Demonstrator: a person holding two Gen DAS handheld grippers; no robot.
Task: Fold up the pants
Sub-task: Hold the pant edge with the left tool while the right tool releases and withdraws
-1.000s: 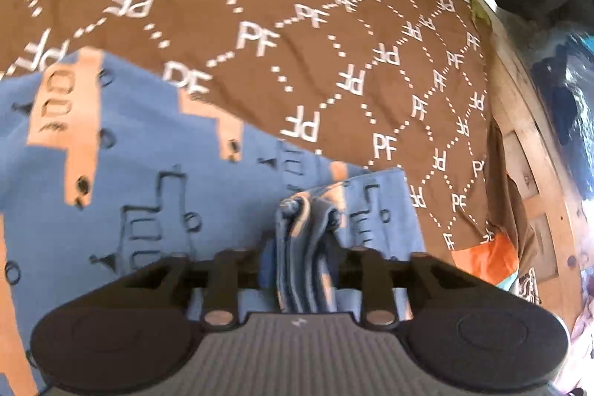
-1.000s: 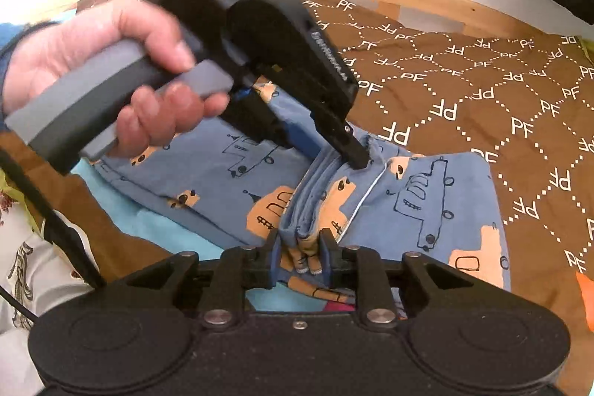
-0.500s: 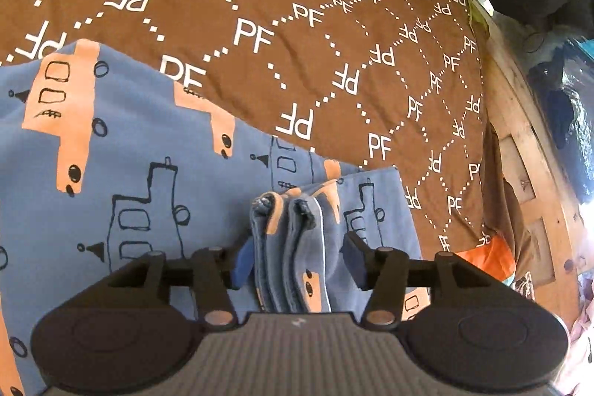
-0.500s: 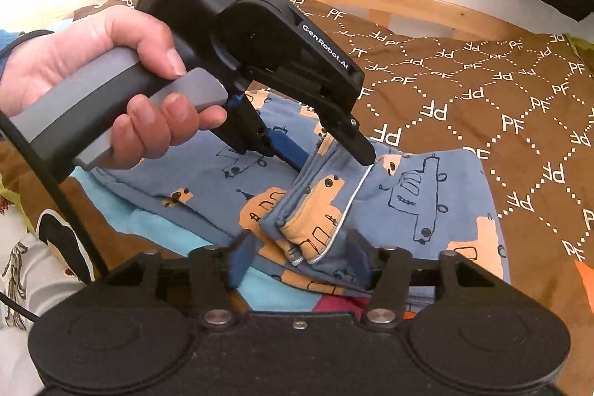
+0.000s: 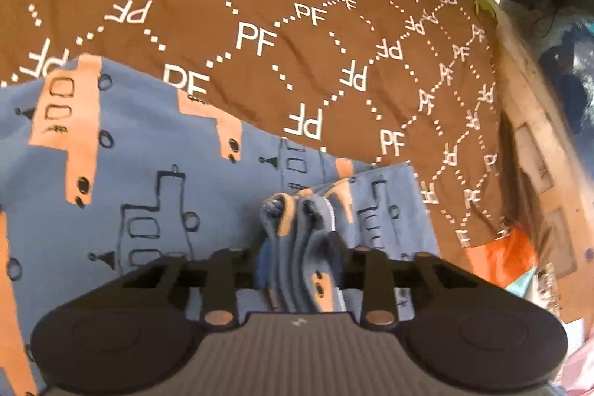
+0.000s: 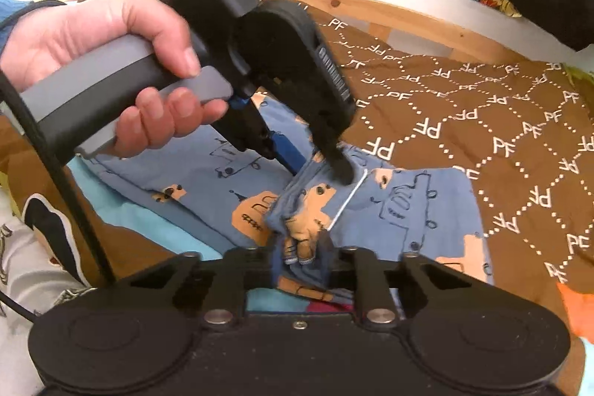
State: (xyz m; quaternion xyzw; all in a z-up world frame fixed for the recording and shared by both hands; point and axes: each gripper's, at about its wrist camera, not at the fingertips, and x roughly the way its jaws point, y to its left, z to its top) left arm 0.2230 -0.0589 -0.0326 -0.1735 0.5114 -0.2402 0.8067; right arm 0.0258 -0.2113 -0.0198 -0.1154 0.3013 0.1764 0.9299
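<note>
Brown "PF"-lettered bedspread [image 5: 297,36] under blue pants [image 6: 408,206], both grippers [image 6: 300,262] clamped.

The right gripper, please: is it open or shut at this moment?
Shut: the right gripper pinches a bunched edge of the blue pants, with cloth filling the gap between its fingers.

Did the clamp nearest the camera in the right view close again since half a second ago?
Yes. The right gripper has closed inward onto the bunched pants, which lie on the brown blanket.

pants [image 5: 148,195]: soft matt printed cloth
bedspread [image 5: 282,25]: matt brown cloth
bed frame [image 6: 401,13]: smooth wood
left gripper [image 6: 326,169]: matt black plastic
</note>
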